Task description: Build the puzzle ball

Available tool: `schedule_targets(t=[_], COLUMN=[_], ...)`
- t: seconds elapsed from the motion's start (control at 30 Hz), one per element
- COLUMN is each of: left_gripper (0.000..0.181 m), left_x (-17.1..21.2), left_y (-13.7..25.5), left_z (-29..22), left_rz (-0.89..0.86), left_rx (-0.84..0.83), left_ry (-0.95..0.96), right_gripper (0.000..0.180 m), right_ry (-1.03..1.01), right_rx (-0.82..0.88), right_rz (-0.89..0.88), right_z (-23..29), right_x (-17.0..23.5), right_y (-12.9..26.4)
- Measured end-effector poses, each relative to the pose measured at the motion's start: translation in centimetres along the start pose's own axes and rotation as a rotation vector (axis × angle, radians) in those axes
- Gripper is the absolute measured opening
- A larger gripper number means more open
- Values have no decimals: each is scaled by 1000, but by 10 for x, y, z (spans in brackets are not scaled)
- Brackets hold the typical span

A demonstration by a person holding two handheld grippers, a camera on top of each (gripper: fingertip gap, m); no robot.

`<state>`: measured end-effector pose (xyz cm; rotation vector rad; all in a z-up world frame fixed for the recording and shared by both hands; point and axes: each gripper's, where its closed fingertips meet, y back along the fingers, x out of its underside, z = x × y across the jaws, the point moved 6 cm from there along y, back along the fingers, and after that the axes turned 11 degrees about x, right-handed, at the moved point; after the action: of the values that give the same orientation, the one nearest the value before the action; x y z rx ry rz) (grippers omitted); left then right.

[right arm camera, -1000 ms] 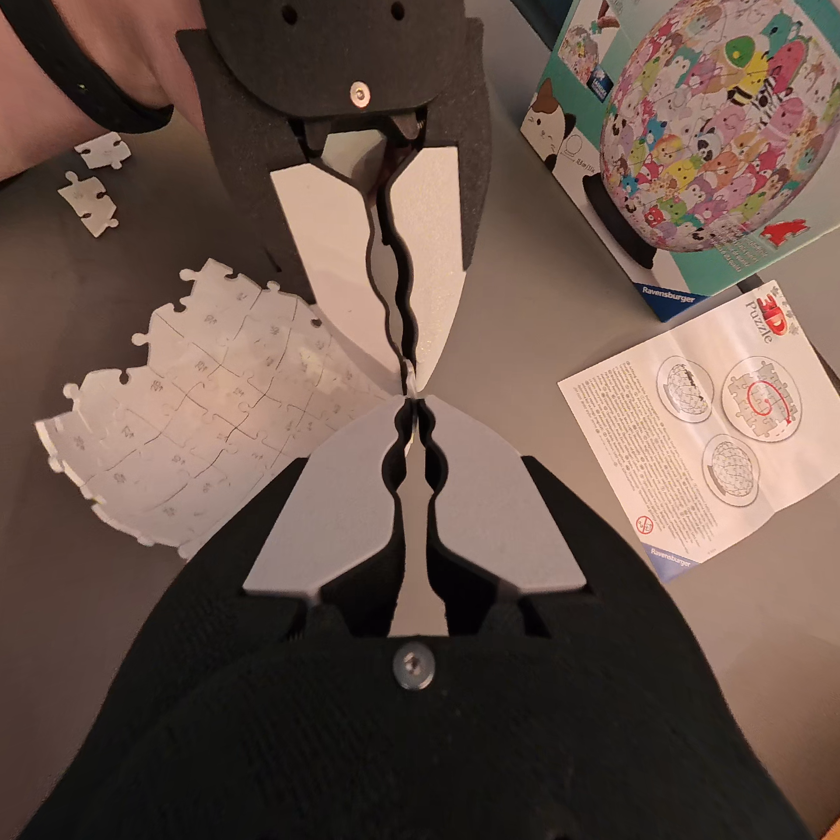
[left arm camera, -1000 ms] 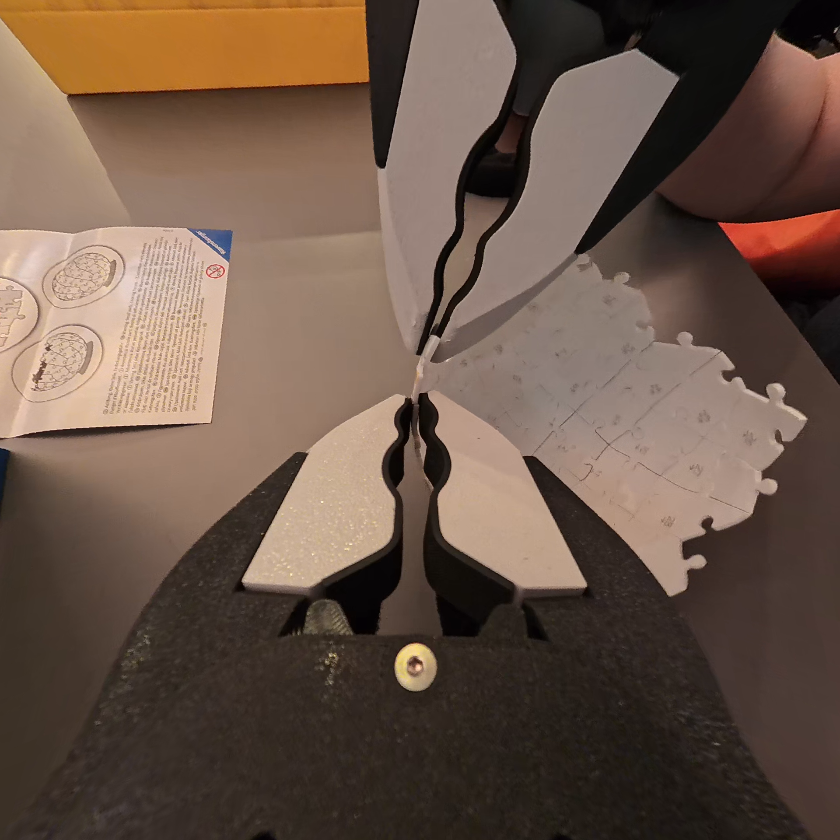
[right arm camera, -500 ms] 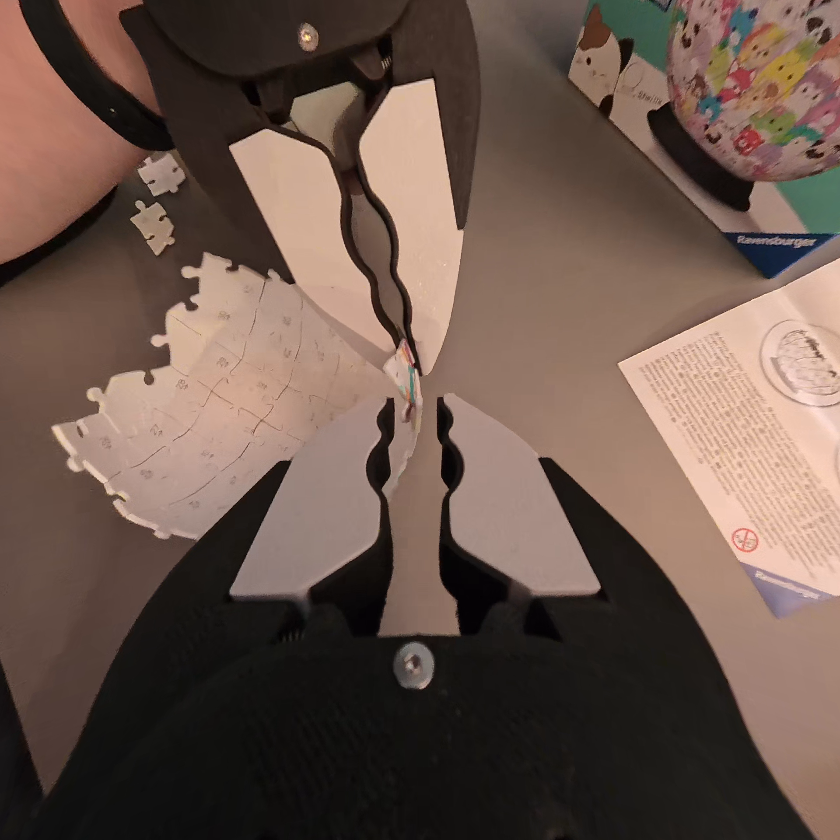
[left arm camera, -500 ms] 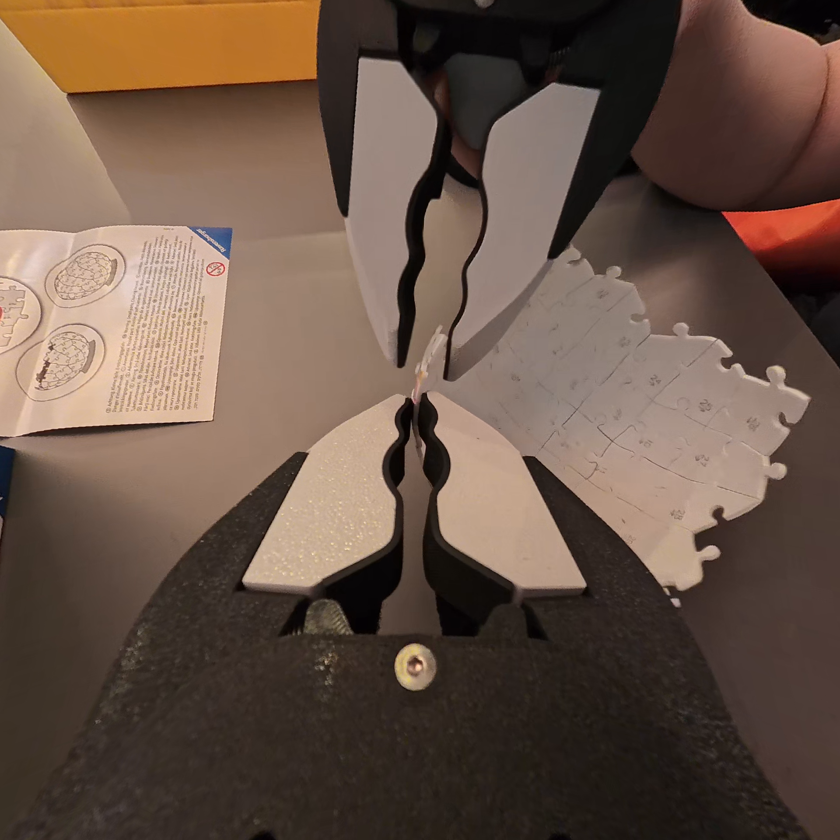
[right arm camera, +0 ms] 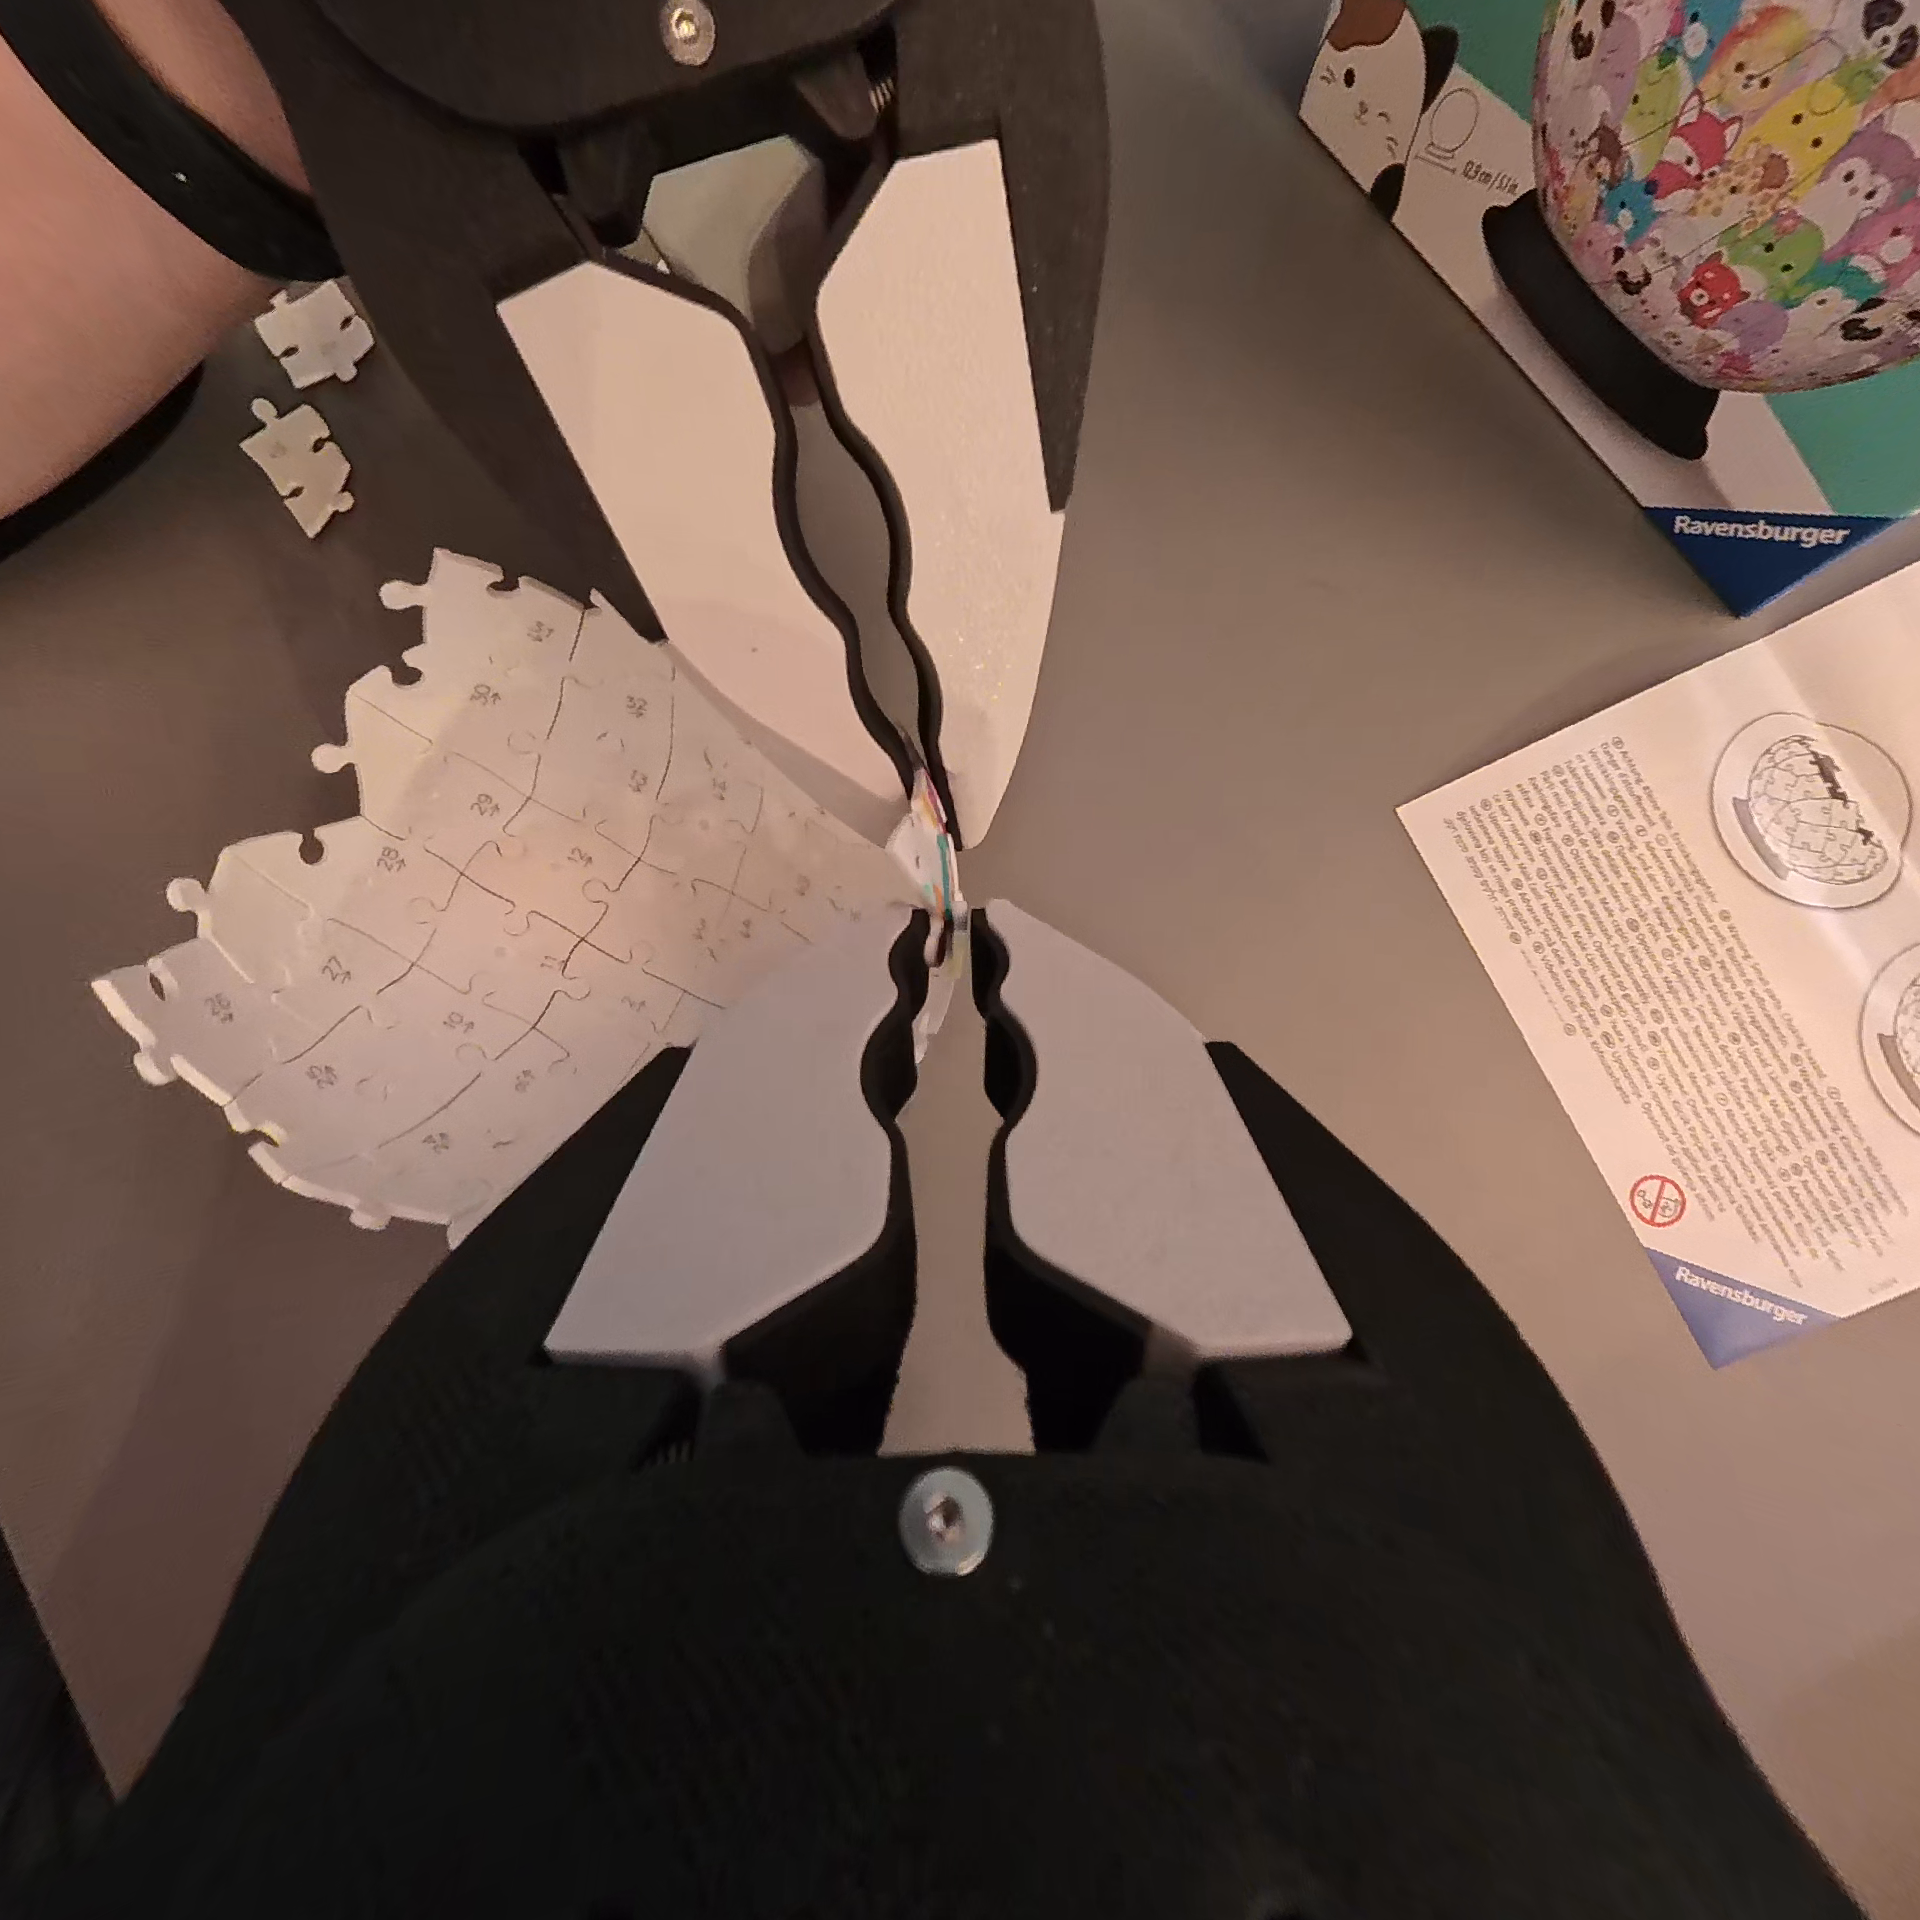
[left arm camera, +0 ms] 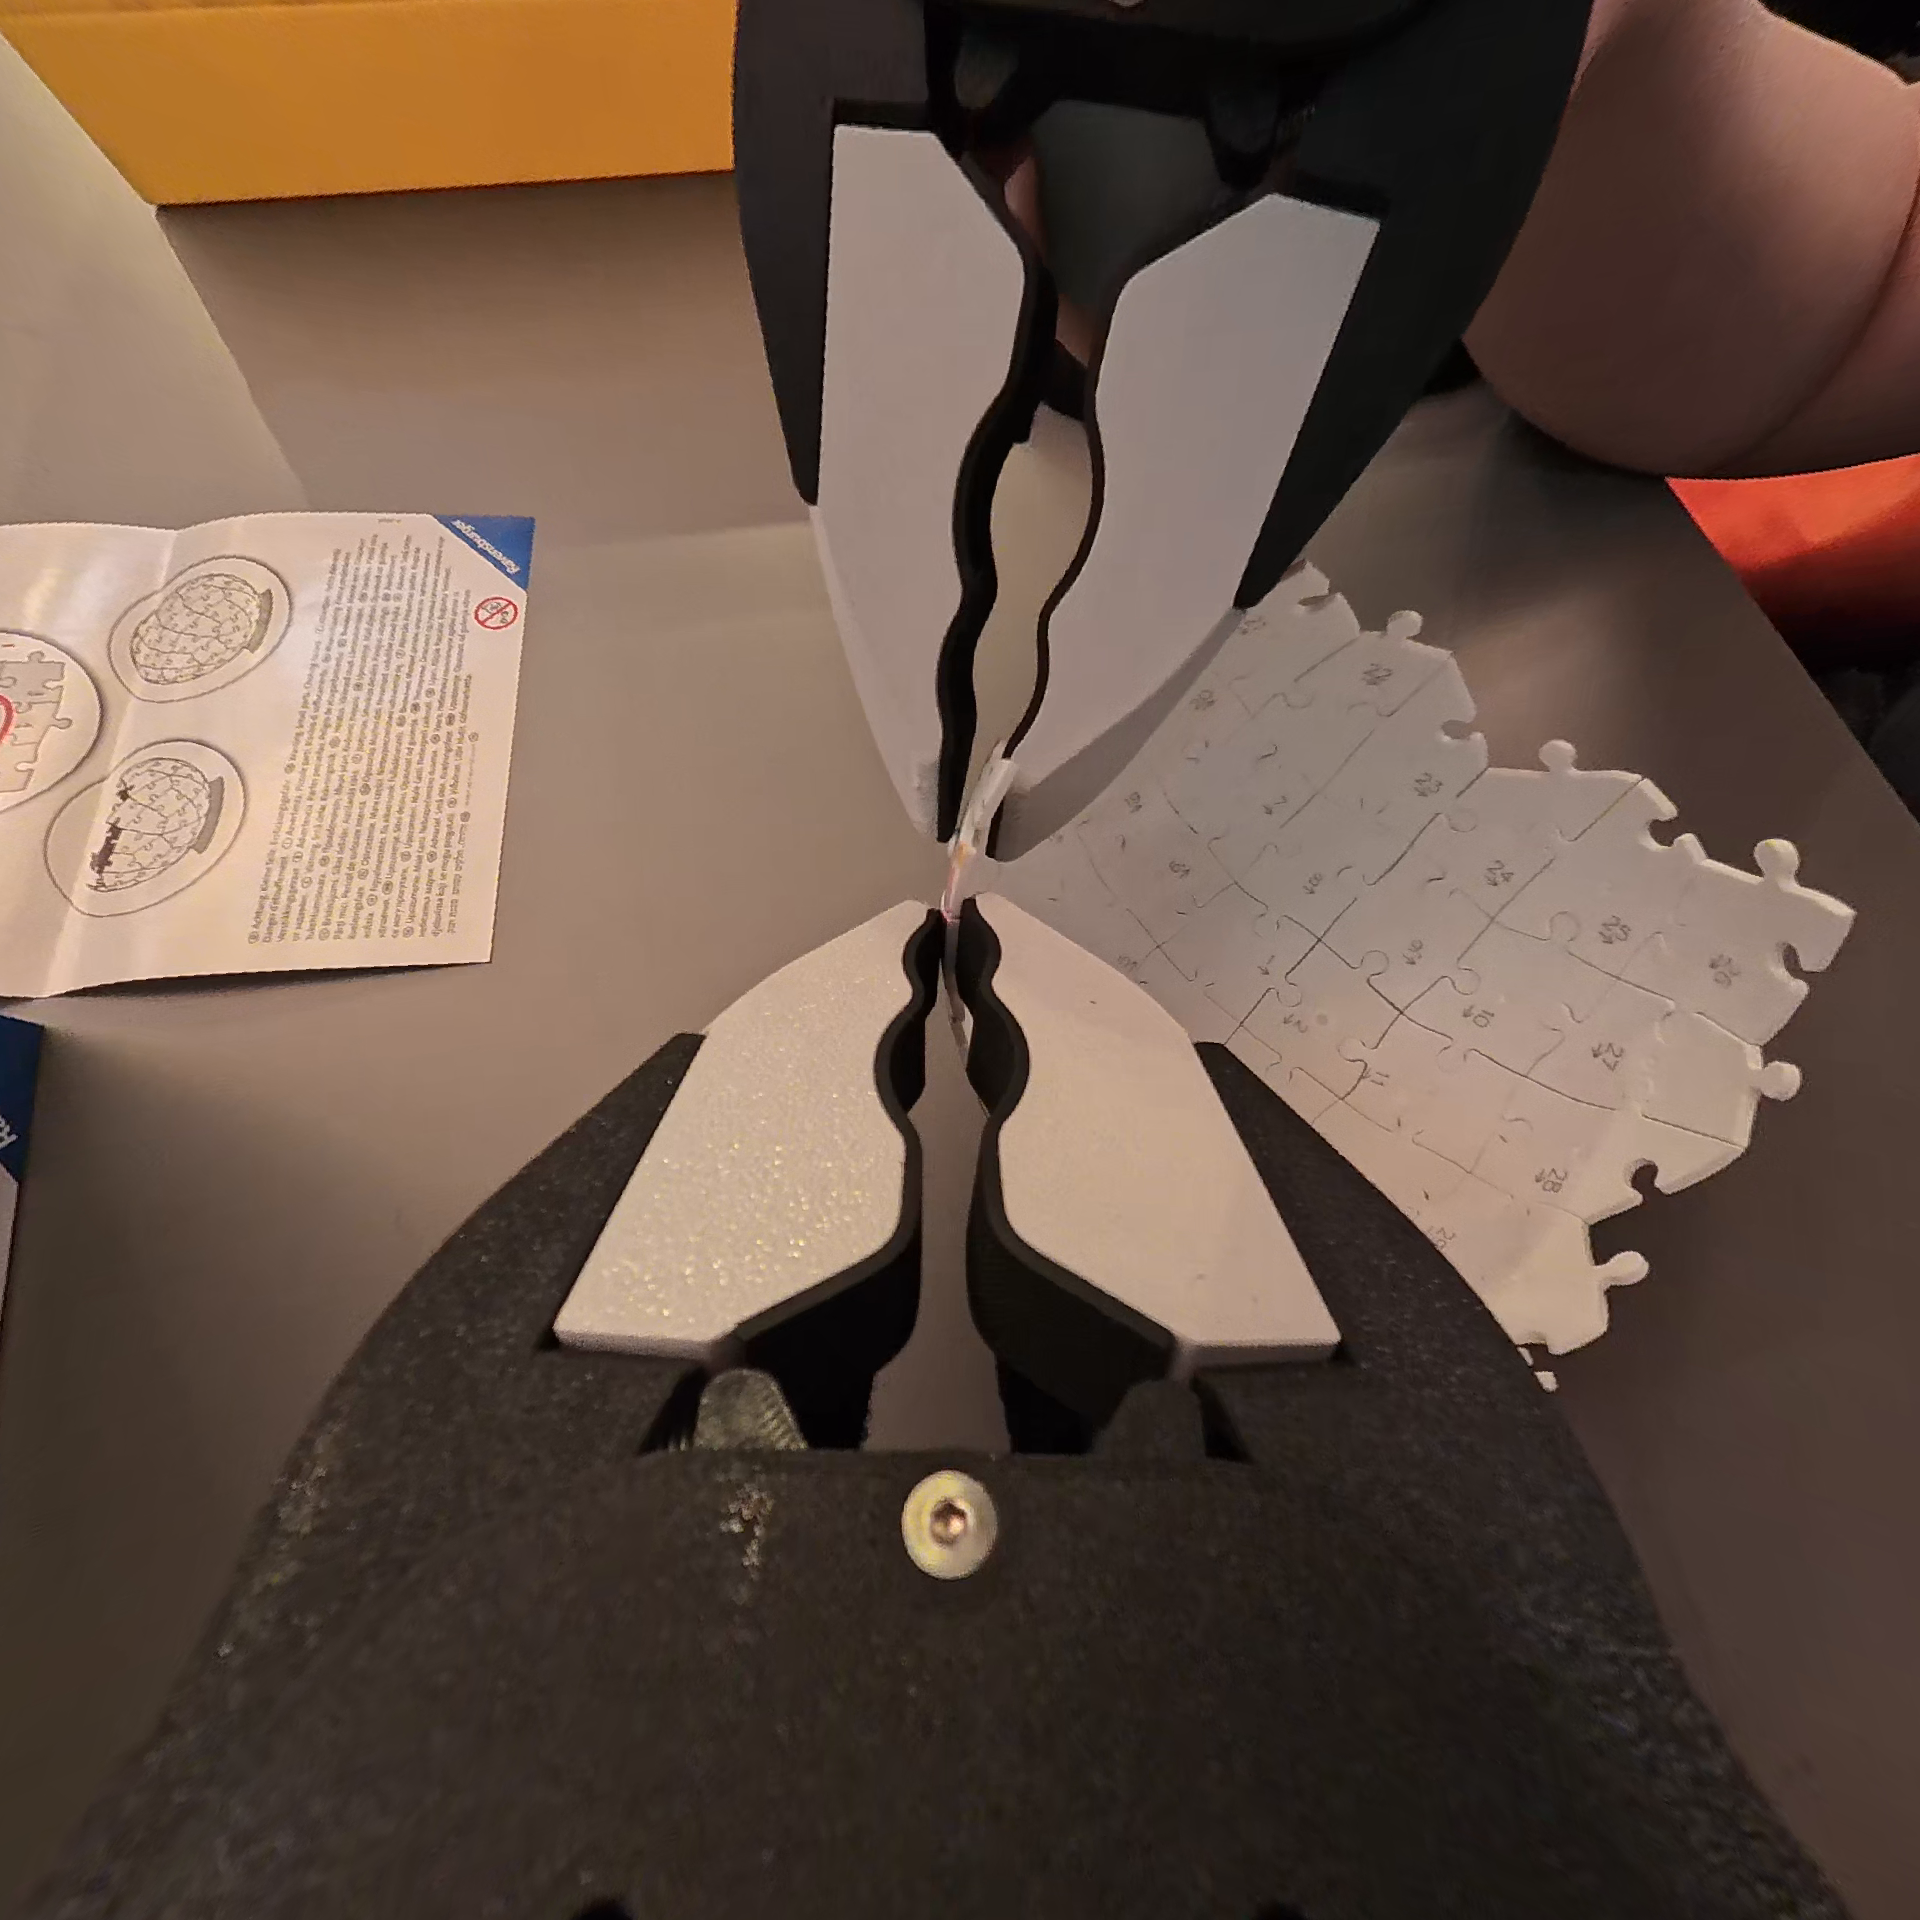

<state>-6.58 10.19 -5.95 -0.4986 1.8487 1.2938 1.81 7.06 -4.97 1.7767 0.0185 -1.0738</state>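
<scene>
A small curved puzzle piece [left arm camera: 982, 805], white inside with a coloured edge [right arm camera: 928, 852], is held on edge between both grippers above the grey table. My left gripper [left arm camera: 948, 914] is shut on its near end. My right gripper [right arm camera: 956, 920] faces it tip to tip and is closed down on the other end. Each gripper also shows from the other side: the right one in the left wrist view [left arm camera: 971, 836], the left one in the right wrist view [right arm camera: 933, 795]. The assembled curved section [left arm camera: 1455, 935], numbered white side up [right arm camera: 468, 935], lies on the table with its narrow end at the held piece.
A folded instruction leaflet [left arm camera: 291, 748] lies flat, also in the right wrist view [right arm camera: 1662, 987]. The puzzle box [right arm camera: 1662, 260] stands at the far right. Two loose pieces [right arm camera: 312, 332] [right arm camera: 296, 468] lie near a person's arm [right arm camera: 104, 208]. A yellow box [left arm camera: 364, 94] sits at the back. My left and right fingertips are right by each other.
The right gripper let go of the piece and drew back a little with its fingers apart, then came back in and closed on it again. The left gripper stayed shut on the piece.
</scene>
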Motion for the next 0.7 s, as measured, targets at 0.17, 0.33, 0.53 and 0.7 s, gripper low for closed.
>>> schedule_targets(t=[0.17,0.33,0.53,0.7], left_gripper=[2,2,2,2], left_x=[0,0,1,0], left_y=[-1,0,1,0], left_z=[0,-1,-1,-1], left_rz=[3,5,6,8], left_rx=[4,3,0,-1], left_ry=[3,-3,1,-1], right_gripper=[5,4,4,7], right_ry=[39,3,28,12], right_rx=[21,7,7,-35], right_rz=[14,31,6,19], right_z=[0,-2,0,-2], right_x=[0,-1,-1,5], right_y=[-2,-1,-2,-1])
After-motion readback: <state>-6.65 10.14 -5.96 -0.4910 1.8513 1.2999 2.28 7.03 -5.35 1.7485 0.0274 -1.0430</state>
